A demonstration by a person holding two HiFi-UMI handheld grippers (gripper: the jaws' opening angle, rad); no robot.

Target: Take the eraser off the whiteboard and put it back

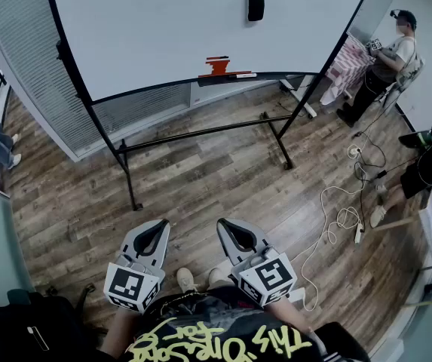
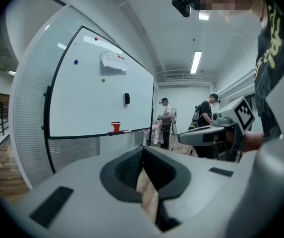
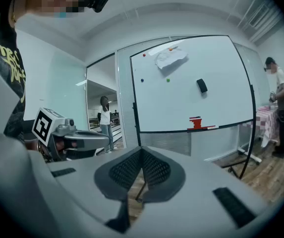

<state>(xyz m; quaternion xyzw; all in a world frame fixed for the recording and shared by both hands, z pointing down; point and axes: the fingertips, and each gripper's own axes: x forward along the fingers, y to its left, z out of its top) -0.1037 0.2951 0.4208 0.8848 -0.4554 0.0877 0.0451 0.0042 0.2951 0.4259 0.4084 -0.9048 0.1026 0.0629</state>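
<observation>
While clinging high on the whiteboard (image 1: 163,29), eraser (image 1: 255,7): hanging well away across the wooden floor (image 1: 200,179).
Left gripper (image 1: 160,225): pointing toward the whiteboard, resting fully closed, gripping nothing.
Right gripper (image 1: 224,225): hovering alongside, likewise resting fully closed, gripping nothing.

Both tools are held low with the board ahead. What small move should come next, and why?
Probably step toward the whiteboard and begin raising the right tool, opening it. The black eraser sits high on the board, well out of reach across the floor, and the right tool and left tool are both shut and empty.
</observation>
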